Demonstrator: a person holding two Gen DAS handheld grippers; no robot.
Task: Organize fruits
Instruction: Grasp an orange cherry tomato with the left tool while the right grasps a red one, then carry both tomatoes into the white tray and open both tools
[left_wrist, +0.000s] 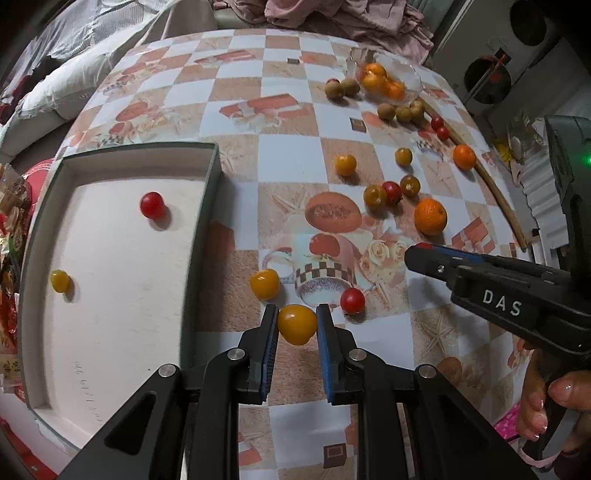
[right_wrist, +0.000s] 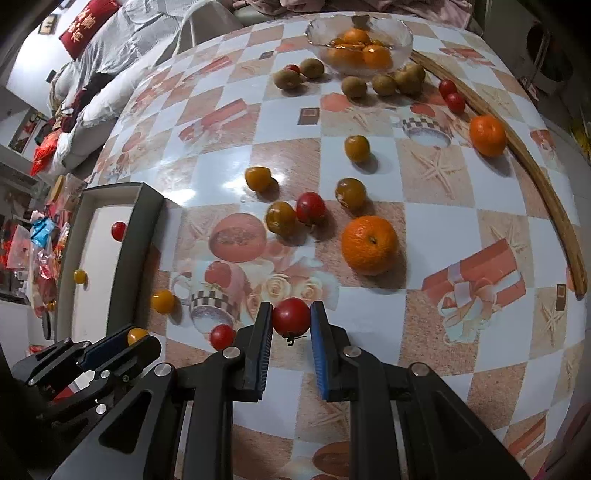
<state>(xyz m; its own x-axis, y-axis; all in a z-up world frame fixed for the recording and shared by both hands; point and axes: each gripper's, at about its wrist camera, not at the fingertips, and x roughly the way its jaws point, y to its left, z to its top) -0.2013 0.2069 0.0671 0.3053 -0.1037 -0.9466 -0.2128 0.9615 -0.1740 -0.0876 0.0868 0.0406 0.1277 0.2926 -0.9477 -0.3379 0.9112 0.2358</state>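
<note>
left hand-held gripper (left_wrist: 296, 325) grasps a yellow tomato (left_wrist: 297, 324); right hand-held gripper (right_wrist: 291, 320) a red tomato (right_wrist: 290, 317). box (left_wrist: 207, 206) at nine o'clock holds two; most fruit remains on the bench (right_wrist: 461, 221).

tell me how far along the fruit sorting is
Done: one red tomato and one yellow tomato lie in the box, and oranges sit in the glass bowl. In hand: the left hand-held gripper holds a yellow tomato, the right hand-held gripper a red one. Left: most tomatoes, kiwis and two oranges lie loose on the table.
</note>
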